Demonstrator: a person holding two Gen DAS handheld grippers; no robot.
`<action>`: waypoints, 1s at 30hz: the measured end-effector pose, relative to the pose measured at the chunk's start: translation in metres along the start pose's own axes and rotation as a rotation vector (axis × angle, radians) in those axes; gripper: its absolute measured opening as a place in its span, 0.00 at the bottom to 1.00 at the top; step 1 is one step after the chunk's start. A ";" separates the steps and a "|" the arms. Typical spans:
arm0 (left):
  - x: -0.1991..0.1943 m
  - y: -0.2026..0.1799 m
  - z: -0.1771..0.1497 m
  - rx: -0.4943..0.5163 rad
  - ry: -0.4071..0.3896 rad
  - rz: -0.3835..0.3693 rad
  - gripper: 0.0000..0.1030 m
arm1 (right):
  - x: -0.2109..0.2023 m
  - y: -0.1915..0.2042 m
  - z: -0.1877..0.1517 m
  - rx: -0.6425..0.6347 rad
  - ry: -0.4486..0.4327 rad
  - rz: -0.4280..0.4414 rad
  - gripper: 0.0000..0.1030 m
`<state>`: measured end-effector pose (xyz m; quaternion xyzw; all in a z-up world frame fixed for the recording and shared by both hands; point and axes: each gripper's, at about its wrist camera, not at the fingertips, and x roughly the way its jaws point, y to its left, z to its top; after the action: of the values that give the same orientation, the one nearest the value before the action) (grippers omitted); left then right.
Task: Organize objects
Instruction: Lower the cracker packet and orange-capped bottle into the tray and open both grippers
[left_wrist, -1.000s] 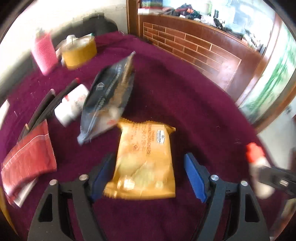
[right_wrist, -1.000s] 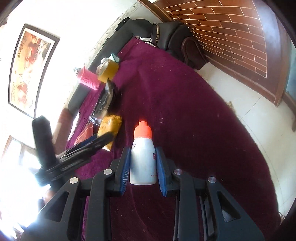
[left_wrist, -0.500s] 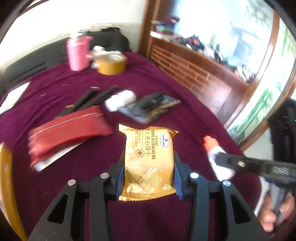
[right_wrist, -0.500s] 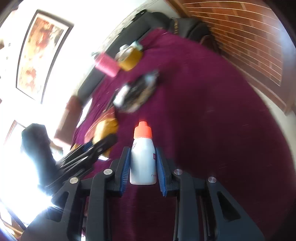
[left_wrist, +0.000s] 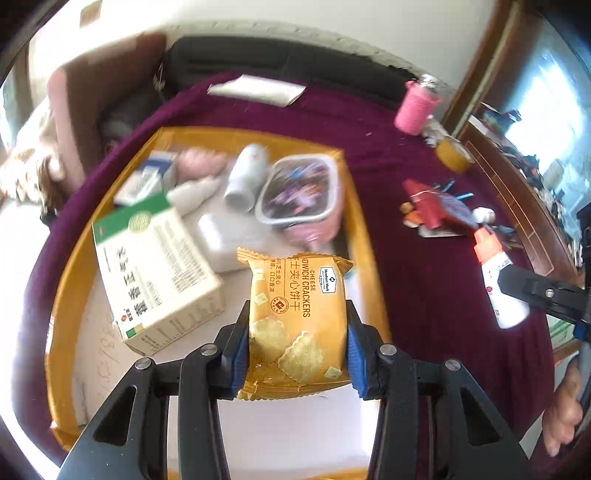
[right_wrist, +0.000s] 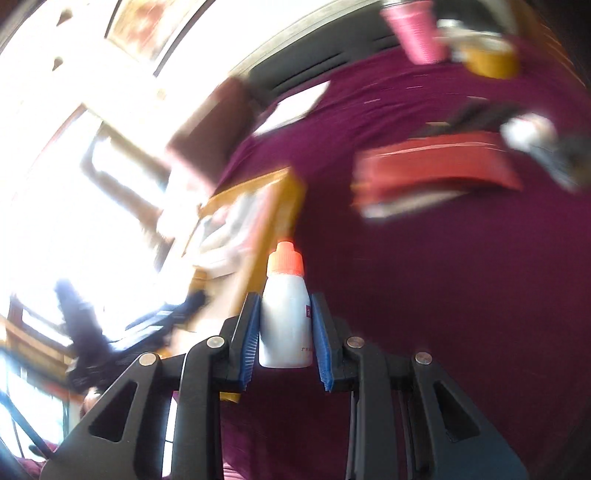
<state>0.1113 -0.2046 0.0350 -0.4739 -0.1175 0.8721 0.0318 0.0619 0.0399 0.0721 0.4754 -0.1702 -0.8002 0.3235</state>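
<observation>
My left gripper (left_wrist: 297, 339) is shut on an orange cheese cracker packet (left_wrist: 295, 314) and holds it above the open cardboard box (left_wrist: 68, 295). The box holds a green and white carton (left_wrist: 155, 266), a white bottle (left_wrist: 245, 175), a lidded plastic tub (left_wrist: 299, 190) and other items. My right gripper (right_wrist: 284, 332) is shut on a small white bottle with an orange cap (right_wrist: 285, 314), over the purple cloth just right of the box (right_wrist: 273, 229). That bottle (left_wrist: 498, 280) and the right gripper show at the right edge of the left wrist view.
On the purple cloth (left_wrist: 406, 258) lie a red pouch (left_wrist: 428, 201), a pink cylinder (left_wrist: 415, 109), a roll of tape (left_wrist: 450, 155) and a white paper (left_wrist: 258, 90). A black sofa back (left_wrist: 277, 59) runs along the far side. A person's hand (left_wrist: 565, 406) shows lower right.
The left gripper closed on the cracker packet, lifted it off the cloth and carried it over the box. The right gripper, still gripping the bottle, swung toward the box.
</observation>
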 end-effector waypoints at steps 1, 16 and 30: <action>0.008 0.004 -0.001 -0.014 0.023 -0.002 0.37 | 0.015 0.013 0.005 -0.020 0.027 0.005 0.24; -0.007 0.031 -0.009 -0.094 -0.048 -0.118 0.51 | 0.130 0.078 0.021 -0.178 0.183 -0.329 0.25; -0.048 0.063 -0.015 -0.217 -0.115 -0.164 0.63 | 0.097 0.097 0.022 -0.176 0.054 -0.296 0.46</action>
<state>0.1538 -0.2710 0.0514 -0.4127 -0.2511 0.8745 0.0447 0.0442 -0.0983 0.0762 0.4863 -0.0189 -0.8379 0.2470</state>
